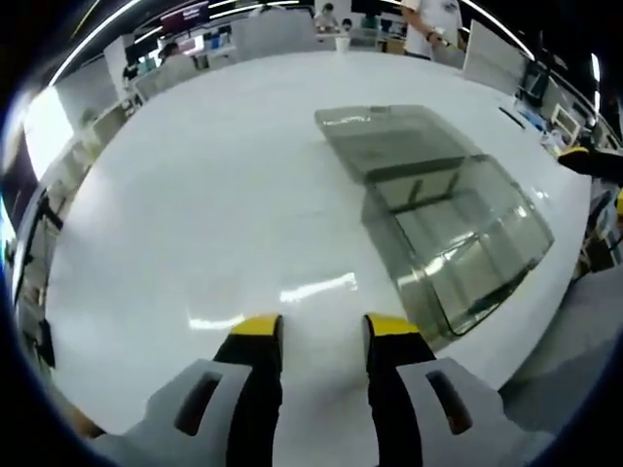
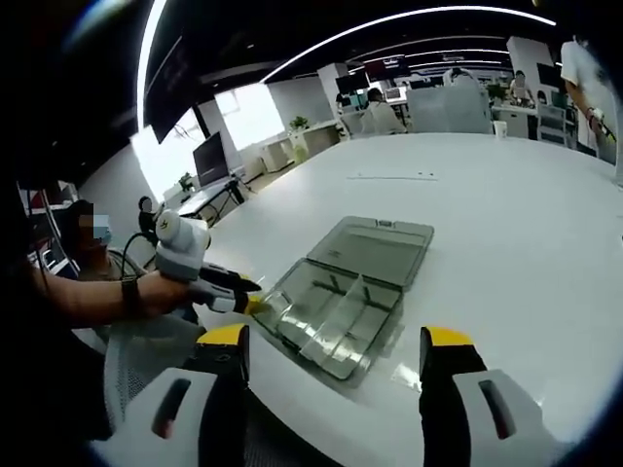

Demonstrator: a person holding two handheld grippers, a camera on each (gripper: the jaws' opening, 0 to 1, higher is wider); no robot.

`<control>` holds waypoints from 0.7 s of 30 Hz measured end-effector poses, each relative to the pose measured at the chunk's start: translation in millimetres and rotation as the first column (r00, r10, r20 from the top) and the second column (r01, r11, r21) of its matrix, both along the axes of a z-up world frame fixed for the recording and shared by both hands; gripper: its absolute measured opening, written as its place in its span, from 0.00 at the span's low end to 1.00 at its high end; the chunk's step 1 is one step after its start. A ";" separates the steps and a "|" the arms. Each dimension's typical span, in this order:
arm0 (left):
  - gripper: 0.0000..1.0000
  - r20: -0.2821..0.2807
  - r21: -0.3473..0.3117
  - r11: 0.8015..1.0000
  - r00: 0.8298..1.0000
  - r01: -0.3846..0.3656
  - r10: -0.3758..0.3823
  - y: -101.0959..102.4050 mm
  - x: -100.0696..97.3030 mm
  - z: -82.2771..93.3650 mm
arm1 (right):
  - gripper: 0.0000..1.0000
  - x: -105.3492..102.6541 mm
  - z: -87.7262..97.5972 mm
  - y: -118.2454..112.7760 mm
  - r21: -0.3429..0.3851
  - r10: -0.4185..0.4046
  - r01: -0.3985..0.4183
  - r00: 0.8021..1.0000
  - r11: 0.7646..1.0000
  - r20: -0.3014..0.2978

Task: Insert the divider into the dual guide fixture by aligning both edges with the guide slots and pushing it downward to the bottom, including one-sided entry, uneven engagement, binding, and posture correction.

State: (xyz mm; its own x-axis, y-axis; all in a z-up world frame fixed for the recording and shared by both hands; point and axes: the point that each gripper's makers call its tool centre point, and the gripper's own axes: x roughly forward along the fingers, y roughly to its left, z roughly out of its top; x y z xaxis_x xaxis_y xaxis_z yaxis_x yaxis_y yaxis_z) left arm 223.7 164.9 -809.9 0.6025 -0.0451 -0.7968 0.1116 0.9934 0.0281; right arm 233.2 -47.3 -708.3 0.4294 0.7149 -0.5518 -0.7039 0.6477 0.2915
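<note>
A clear plastic box, the guide fixture [image 2: 331, 309], lies on the white table [image 2: 506, 224] with its flat lid [image 2: 378, 250] folded open behind it. A clear divider [image 2: 336, 304] stands inside it, running across the tray; how deep it sits is unclear. In the left gripper view the fixture [image 1: 467, 243] lies to the right, with its lid [image 1: 389, 141] farther away. My left gripper [image 1: 323, 331] is open over bare table, nothing between its jaws. A hand holds that left gripper [image 2: 255, 302] with its yellow tips at the fixture's near left corner. My right gripper [image 2: 336, 338] is wide open, short of the fixture.
The table's near edge [image 2: 321, 418] curves just in front of the right gripper. A seated person [image 2: 83, 243] is at the left, and a standing person [image 2: 584, 88] is at the far right. Desks and monitors [image 2: 209, 156] line the background.
</note>
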 end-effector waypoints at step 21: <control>0.31 0.042 -0.072 0.996 0.998 -0.049 0.052 4.0 -5.1 10.9 | 0.68 -4.6 3.9 6.6 0.008 0.028 -0.028 1.000 1.000 0.001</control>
State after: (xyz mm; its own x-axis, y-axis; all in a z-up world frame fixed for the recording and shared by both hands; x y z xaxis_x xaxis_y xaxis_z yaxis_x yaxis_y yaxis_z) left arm 218.6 168.9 -799.0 0.6395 -0.0697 -0.7656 0.0617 0.9973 -0.0392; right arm 228.5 -40.7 -704.5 0.4095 0.7314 -0.5453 -0.7221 0.6252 0.2962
